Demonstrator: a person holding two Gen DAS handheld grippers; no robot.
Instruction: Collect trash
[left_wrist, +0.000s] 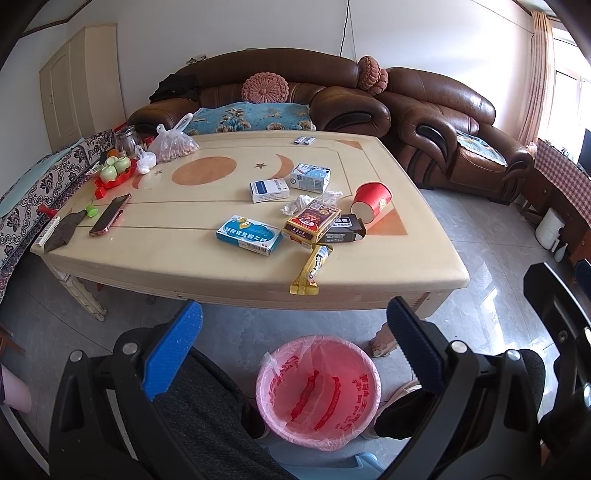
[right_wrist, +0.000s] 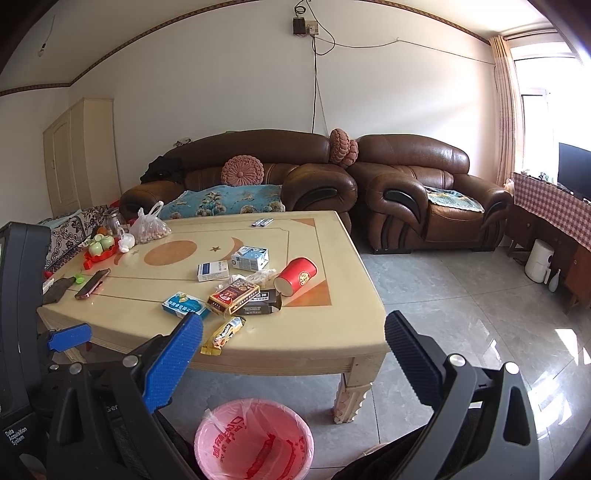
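Trash lies on the cream coffee table (left_wrist: 177, 258) (right_wrist: 314, 332): a yellow snack wrapper (left_wrist: 310, 271) (right_wrist: 223, 334) at the near edge, a tipped red paper cup (left_wrist: 371, 201) (right_wrist: 297, 277), crumpled tissue (left_wrist: 306, 203), a black box (left_wrist: 345, 229) (right_wrist: 264, 302), a red-brown box (left_wrist: 312, 221) (right_wrist: 232, 295) and a blue box (left_wrist: 249, 234) (right_wrist: 183, 304). A pink-lined bin (left_wrist: 263, 387) (right_wrist: 201, 435) stands on the floor in front of the table. My left gripper (left_wrist: 295, 332) hangs open above the bin. My right gripper (right_wrist: 295, 347) is open too, short of the table edge. Neither holds anything.
A phone (left_wrist: 110, 214) (right_wrist: 92, 283), a red tray of green cups (left_wrist: 114, 171), a bag of nuts (left_wrist: 173, 146) and two more cartons (left_wrist: 290, 182) sit on the table. Brown sofas (right_wrist: 424, 192) stand behind it. A person's legs flank the bin.
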